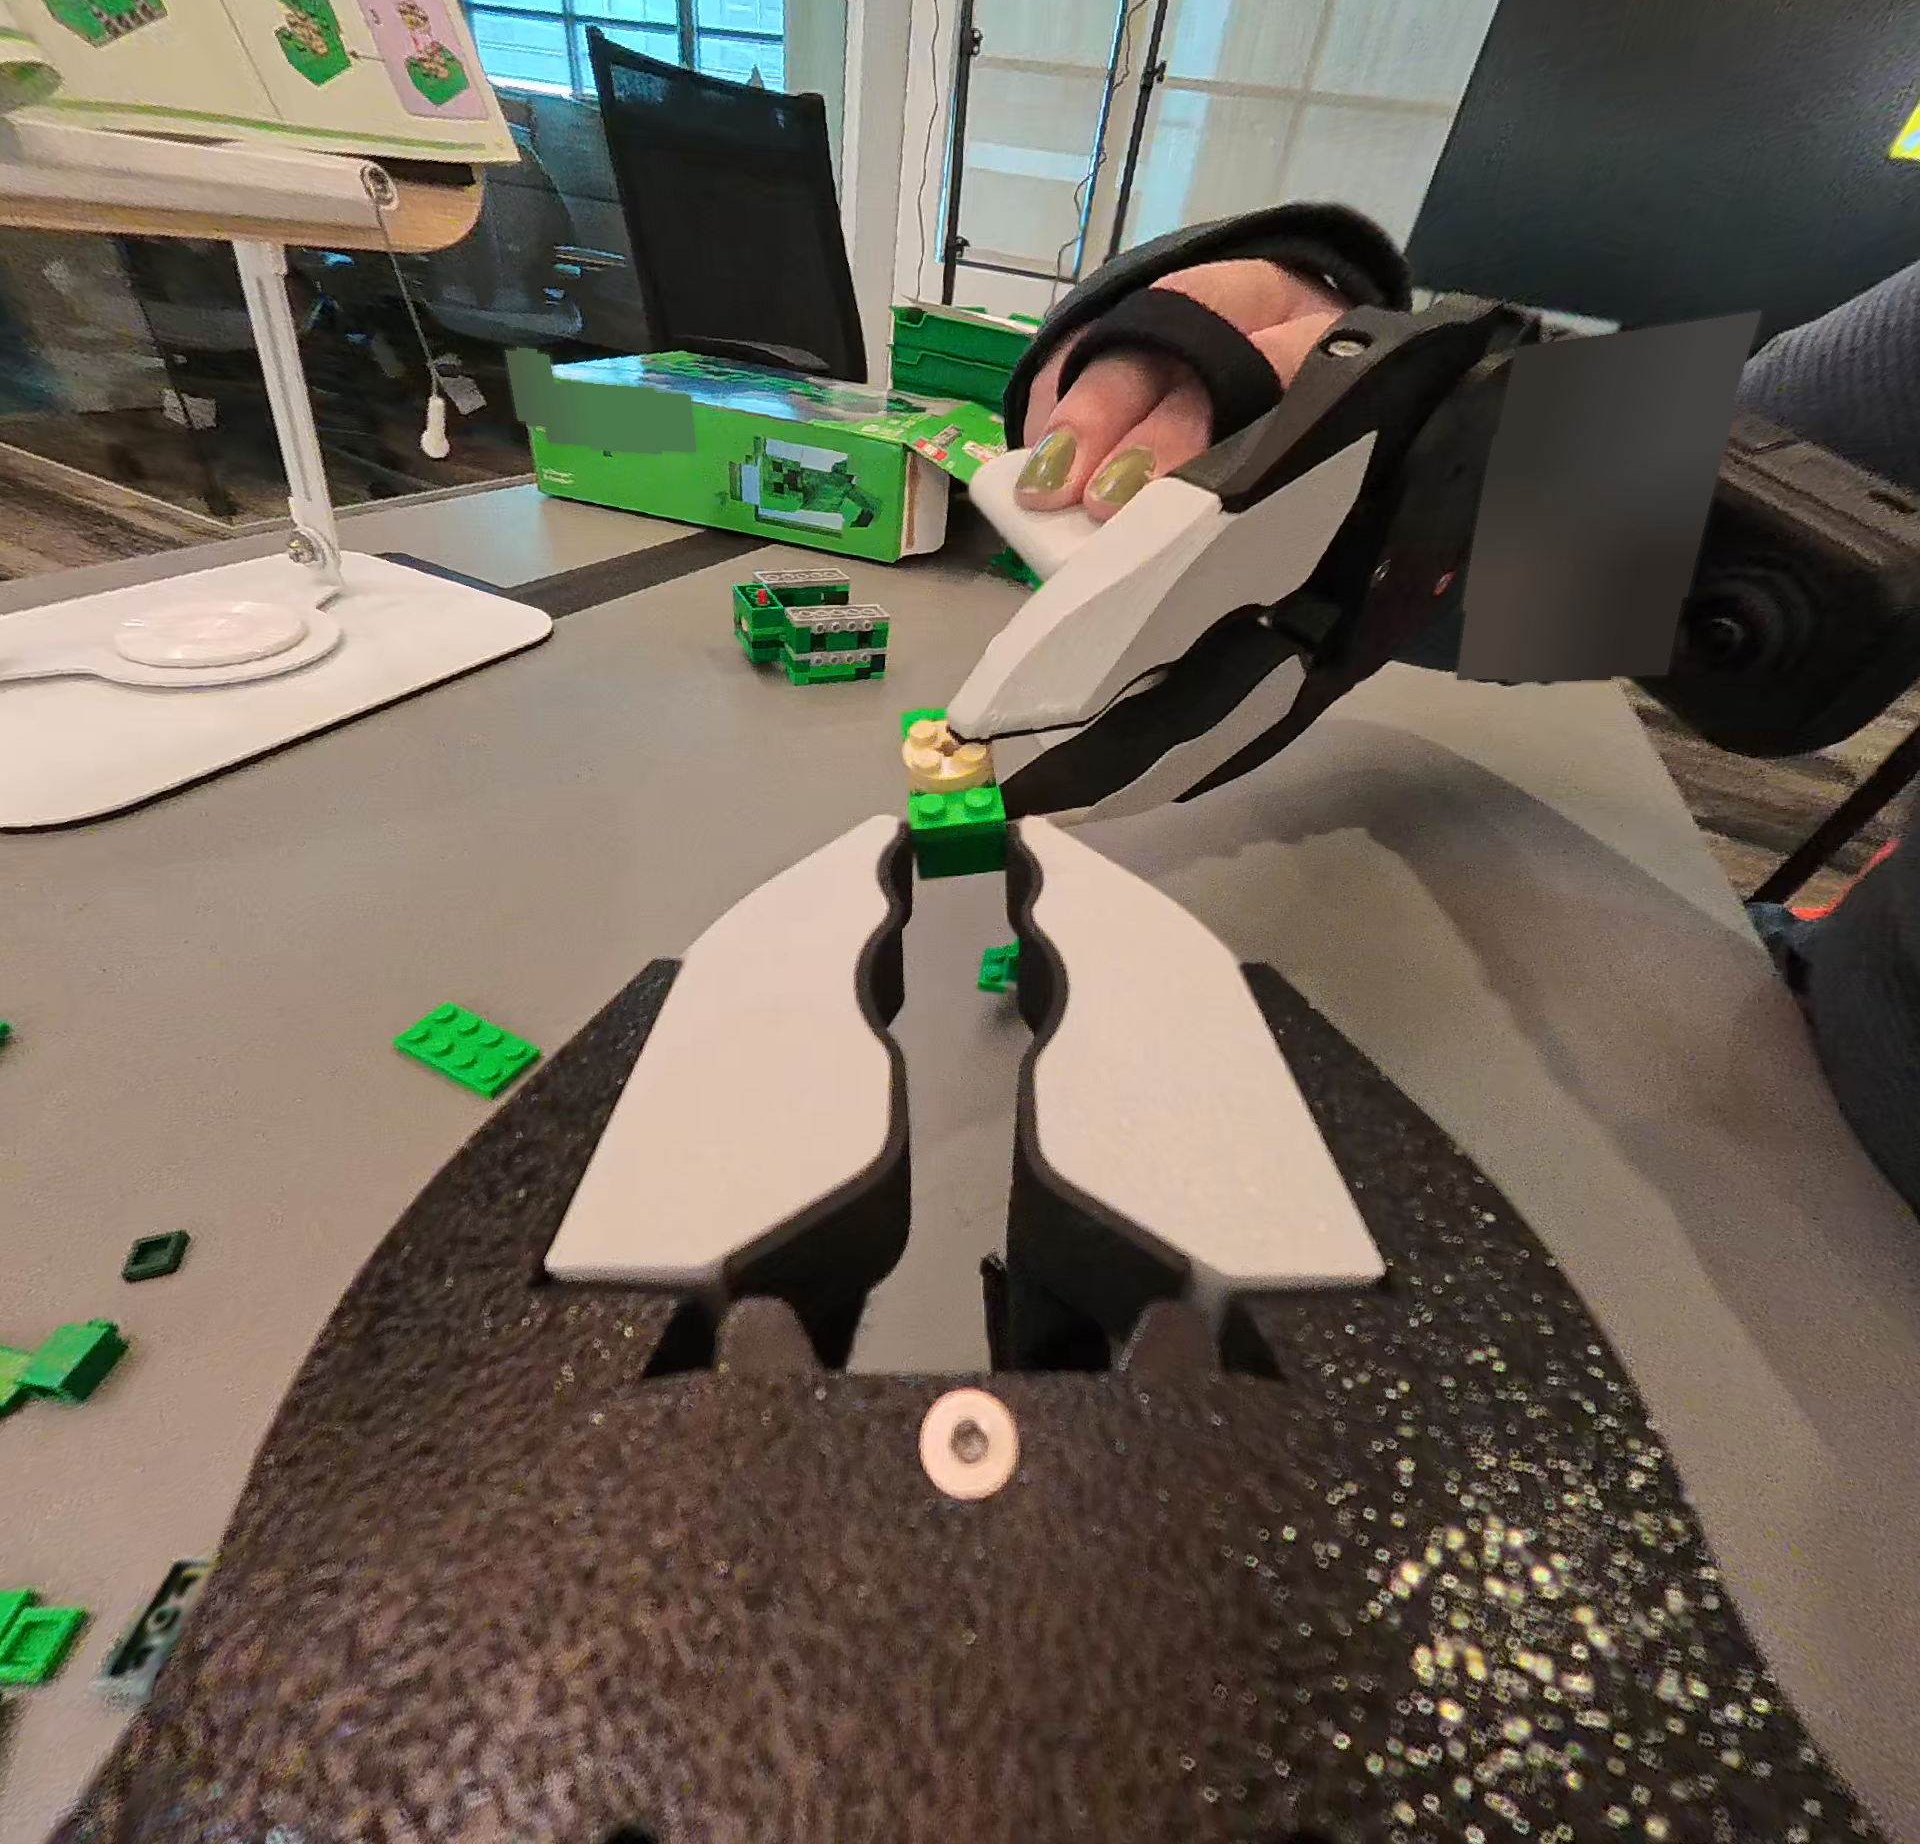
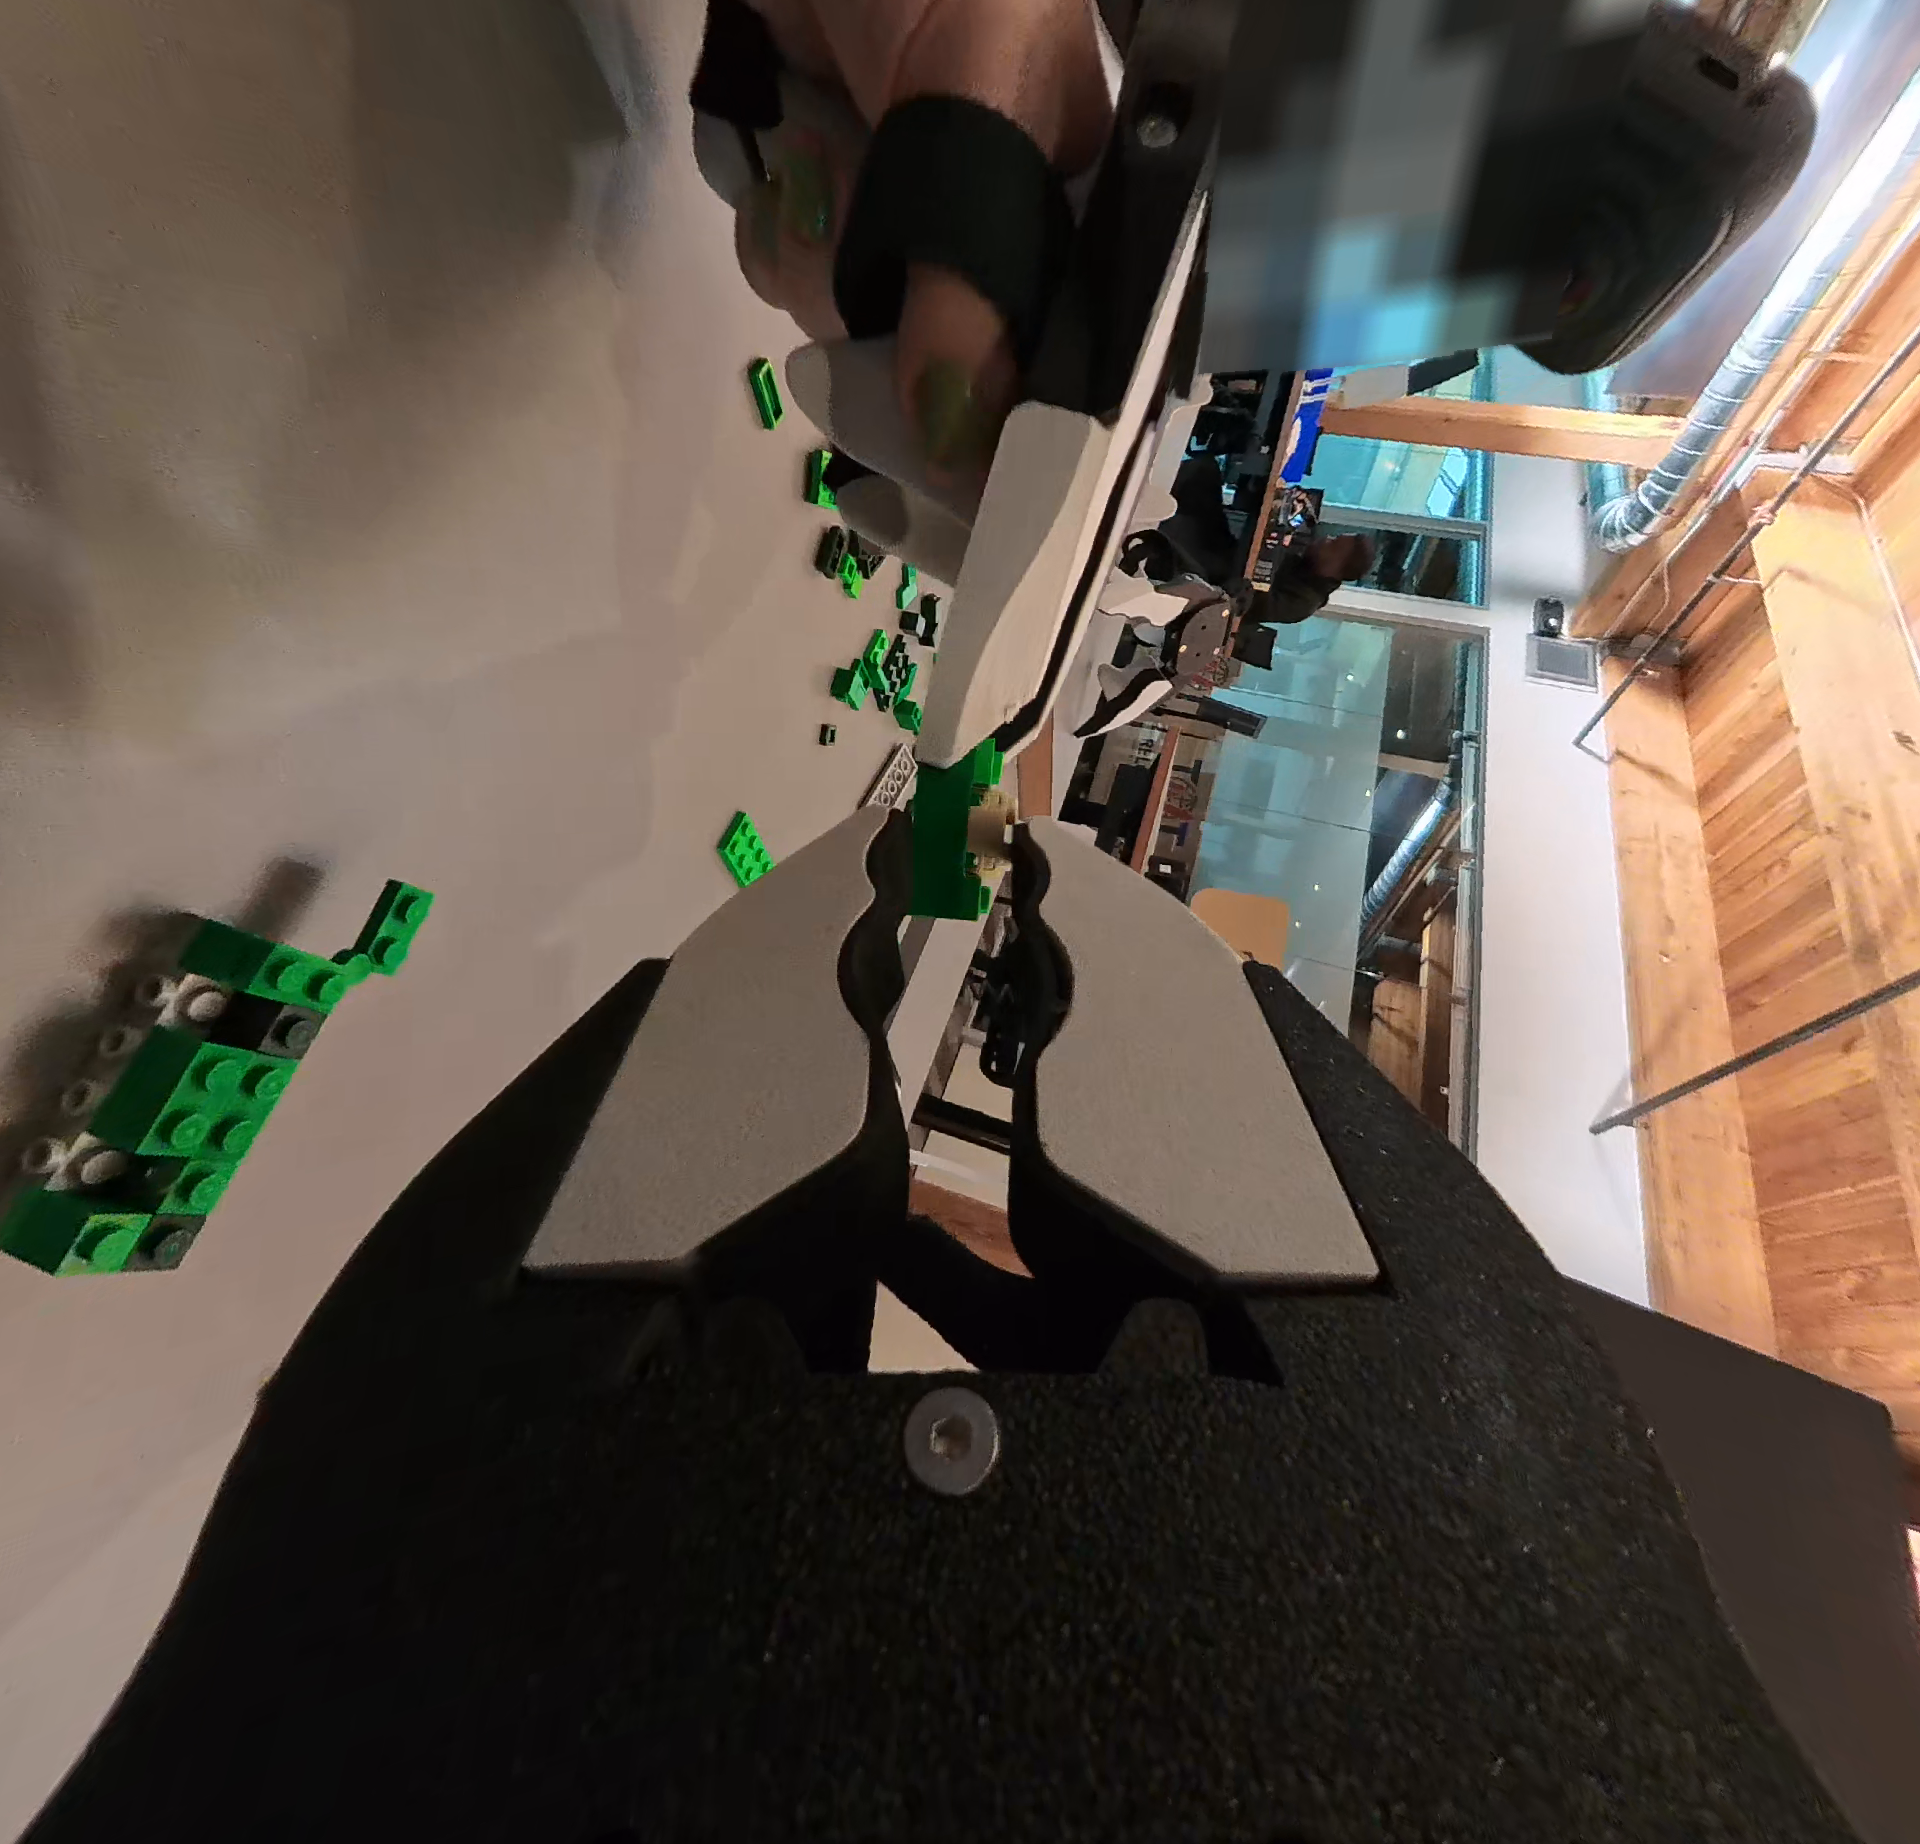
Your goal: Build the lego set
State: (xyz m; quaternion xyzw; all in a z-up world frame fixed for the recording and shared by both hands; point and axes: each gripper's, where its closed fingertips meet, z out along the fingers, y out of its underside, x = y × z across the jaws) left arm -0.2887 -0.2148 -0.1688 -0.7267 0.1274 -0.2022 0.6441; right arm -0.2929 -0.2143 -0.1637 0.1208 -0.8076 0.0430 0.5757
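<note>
My left gripper [image 1: 958, 844] is shut on a small green brick [image 1: 956, 849] and holds it above the grey table [image 1: 623, 859]. A tan round plate [image 1: 945, 760] sits on top of the brick. My right gripper [image 1: 987, 766] comes in from the right and is shut across the stack, with one fingertip on the tan plate and the other under the brick. In the right wrist view, the right gripper [image 2: 961, 849] pinches the green brick [image 2: 940, 859] and the tan plate [image 2: 992, 838], and the left gripper [image 2: 966, 745] reaches in from above.
A partly built green and grey block [image 1: 816, 625] stands farther back on the table. A green plate [image 1: 468, 1048] and several loose green pieces [image 1: 62, 1363] lie to the left. A green box [image 1: 748, 464] and a white stand [image 1: 208, 672] holding the instruction booklet [image 1: 239, 28] are behind. Less than 4 cm separates the two grippers' tips.
</note>
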